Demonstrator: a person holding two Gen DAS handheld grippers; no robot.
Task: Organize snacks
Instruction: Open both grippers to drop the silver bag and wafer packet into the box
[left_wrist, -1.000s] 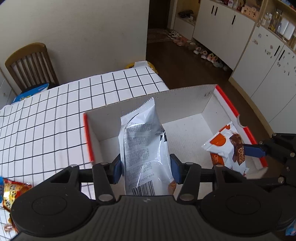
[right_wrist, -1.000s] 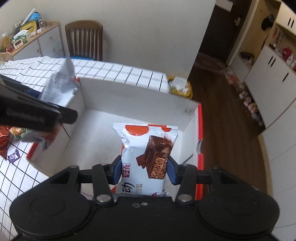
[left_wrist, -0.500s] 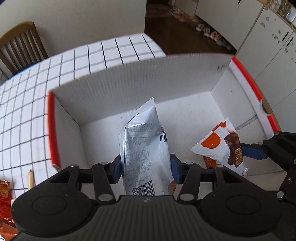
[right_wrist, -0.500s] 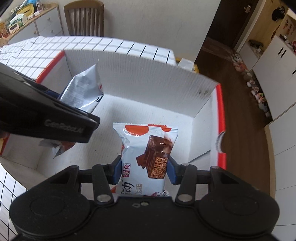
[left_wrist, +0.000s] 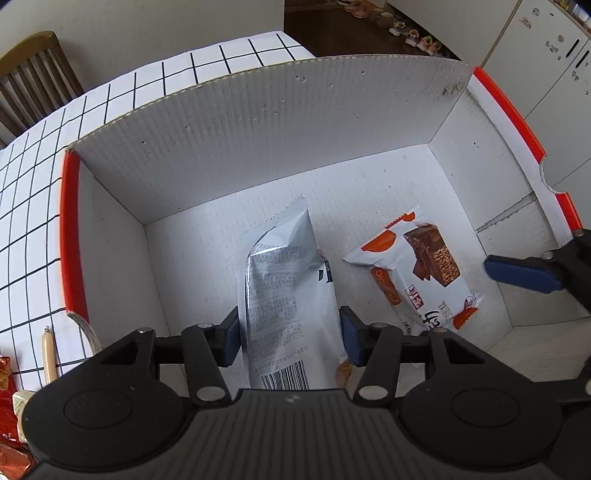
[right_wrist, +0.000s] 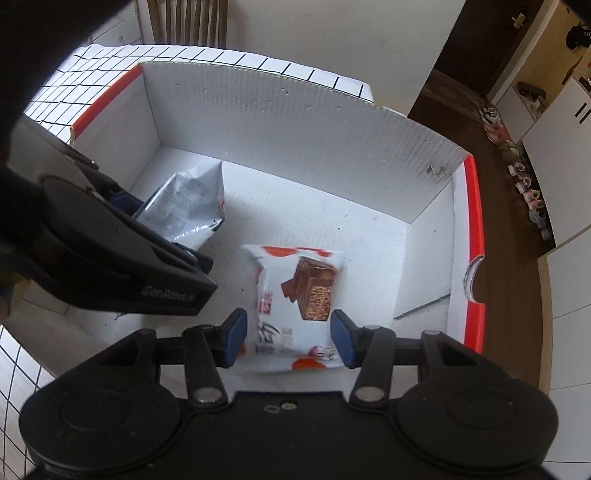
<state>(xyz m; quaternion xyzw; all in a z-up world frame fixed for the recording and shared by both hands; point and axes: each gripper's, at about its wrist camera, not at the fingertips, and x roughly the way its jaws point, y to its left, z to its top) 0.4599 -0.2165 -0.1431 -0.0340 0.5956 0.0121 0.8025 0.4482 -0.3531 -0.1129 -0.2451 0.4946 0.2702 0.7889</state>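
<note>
A white cardboard box (left_wrist: 258, 129) with red rims stands on the checked table, and both grippers reach down into it. My left gripper (left_wrist: 290, 339) has its jaws opening around a silver snack packet (left_wrist: 288, 280). The packet's far end rests on the box floor, and the pads look just off its sides. My right gripper (right_wrist: 288, 336) is also opening. Between its pads, with a gap on either side, an orange-and-white chocolate bar packet (right_wrist: 295, 295) lies flat on the floor of the box (right_wrist: 295, 122). In the left wrist view the same bar packet (left_wrist: 410, 273) lies beside the silver one.
The black-and-white checked tablecloth (left_wrist: 37, 184) spreads to the box's left. Red snack wrappers (left_wrist: 7, 387) and a thin sausage stick (left_wrist: 48, 354) lie near its front edge. A wooden chair (left_wrist: 33, 74) stands behind the table. White cabinets (left_wrist: 546, 74) and shoes on dark flooring are at the right.
Both grippers sank into the box with their packets. The pads of both have spread apart. The chocolate bar packet now lies flat on the floor, and the silver packet's end rests there too.
</note>
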